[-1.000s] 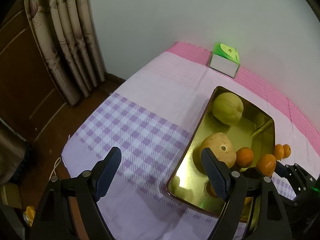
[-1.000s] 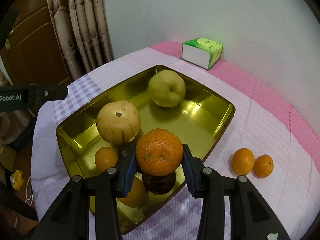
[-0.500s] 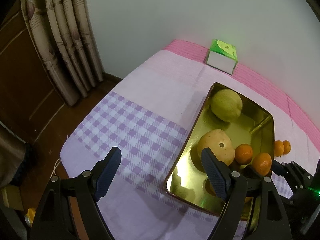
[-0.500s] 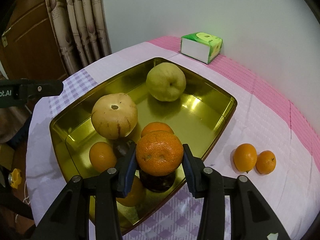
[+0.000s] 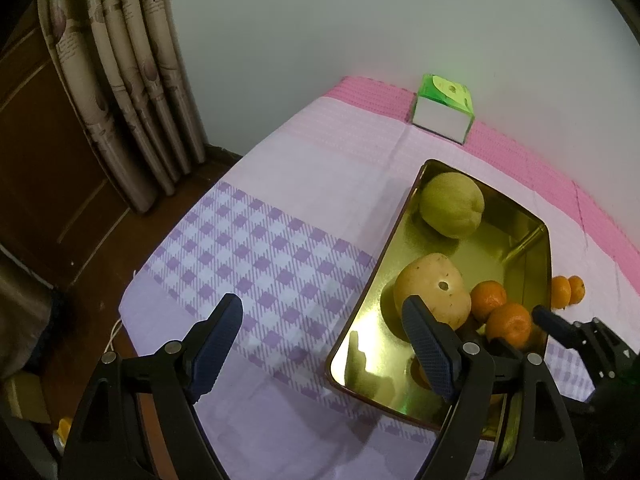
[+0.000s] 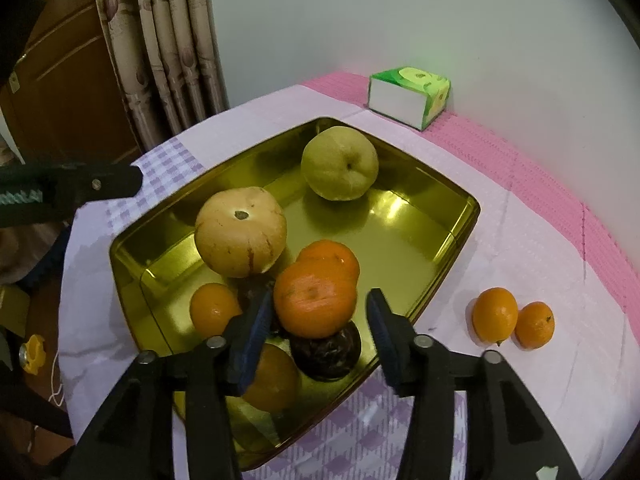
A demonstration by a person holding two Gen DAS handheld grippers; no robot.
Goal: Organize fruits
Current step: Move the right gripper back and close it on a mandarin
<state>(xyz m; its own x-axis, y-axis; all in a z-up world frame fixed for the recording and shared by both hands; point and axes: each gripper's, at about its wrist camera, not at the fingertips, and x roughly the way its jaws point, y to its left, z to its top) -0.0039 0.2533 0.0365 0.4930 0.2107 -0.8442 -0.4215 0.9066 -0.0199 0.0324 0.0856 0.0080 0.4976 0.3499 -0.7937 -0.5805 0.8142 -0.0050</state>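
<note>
- Right gripper (image 6: 320, 316) has its fingers spread apart, with a mandarin (image 6: 315, 300) sitting between them. It's touching the left pad, with a gap on the right.
- That mandarin is in the gold tray (image 6: 460, 236), stacked on a dark fruit (image 6: 326, 350) near the tray's front edge.
- Also in the tray: a green pear (image 6: 340, 163) at the back and a tan pear (image 6: 241, 231) on the left.
- Two more mandarins (image 6: 514, 319) sit on the cloth just right of the tray.
- Left gripper (image 5: 320, 344) is wide open and empty, left of the tray.

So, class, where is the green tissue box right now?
In the right wrist view the tissue box sits at the far edge of the table by the wall, beyond the gold tray, nearest the green pear.
</note>
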